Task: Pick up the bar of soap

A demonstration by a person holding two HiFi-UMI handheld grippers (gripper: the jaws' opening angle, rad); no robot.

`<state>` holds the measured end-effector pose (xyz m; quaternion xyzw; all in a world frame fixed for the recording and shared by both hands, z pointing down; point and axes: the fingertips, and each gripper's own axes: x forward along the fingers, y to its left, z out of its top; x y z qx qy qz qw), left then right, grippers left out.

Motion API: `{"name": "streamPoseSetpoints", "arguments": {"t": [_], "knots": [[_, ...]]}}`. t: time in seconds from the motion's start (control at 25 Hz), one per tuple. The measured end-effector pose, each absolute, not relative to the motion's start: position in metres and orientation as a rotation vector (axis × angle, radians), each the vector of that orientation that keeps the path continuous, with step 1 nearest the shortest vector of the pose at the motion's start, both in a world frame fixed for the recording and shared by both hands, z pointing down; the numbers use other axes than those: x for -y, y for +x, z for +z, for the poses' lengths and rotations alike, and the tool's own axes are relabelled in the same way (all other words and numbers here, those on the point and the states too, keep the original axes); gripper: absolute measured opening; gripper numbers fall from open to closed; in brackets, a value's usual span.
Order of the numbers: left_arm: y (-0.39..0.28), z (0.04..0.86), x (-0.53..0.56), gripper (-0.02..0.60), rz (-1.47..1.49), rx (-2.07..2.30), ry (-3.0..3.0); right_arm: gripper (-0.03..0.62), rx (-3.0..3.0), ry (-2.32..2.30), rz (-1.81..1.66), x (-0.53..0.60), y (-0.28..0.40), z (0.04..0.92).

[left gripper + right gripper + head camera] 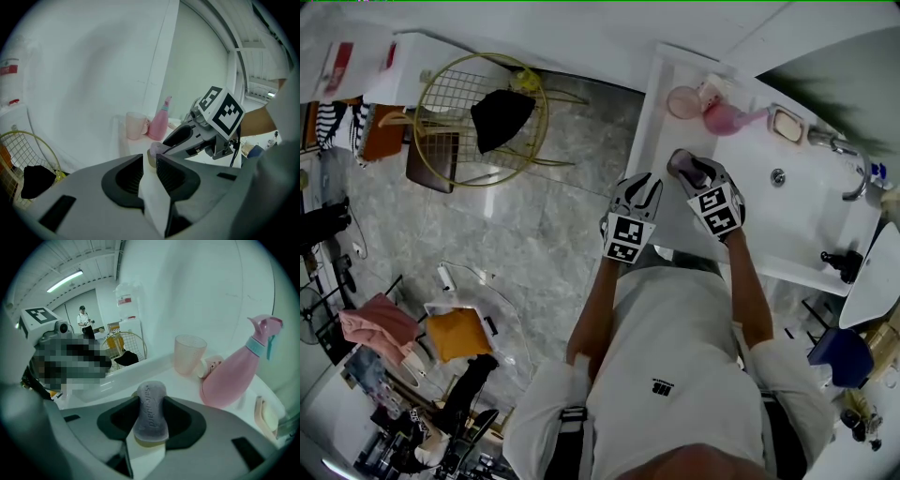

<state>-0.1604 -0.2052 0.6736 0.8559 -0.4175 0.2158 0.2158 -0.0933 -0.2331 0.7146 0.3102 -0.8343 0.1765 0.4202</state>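
Bar of soap (150,414) sat clamped edgewise in the right gripper (692,172), long axis toward 12 o'clock; left gripper (150,162), at 9 o'clock, hung slightly parted, empty.

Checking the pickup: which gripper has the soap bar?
The right gripper, shut on the purple bar of soap; the left gripper is open with nothing between its jaws.

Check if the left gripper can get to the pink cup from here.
Probably yes. The left gripper is open and empty, and the pink cup stands ahead across bare counter. The right gripper, shut on the bar of soap, sits close on the right, so keep left.
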Motion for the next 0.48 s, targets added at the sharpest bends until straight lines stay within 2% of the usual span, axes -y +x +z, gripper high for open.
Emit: {"name": "streamPoseSetpoints", "arguments": {"t": [0.48], "knots": [[-0.155,0.65,0.206,0.101,0.572,1.099,2.474,0.183,2.099,0.925,0.435,0.225,-0.084,0.675]]}}
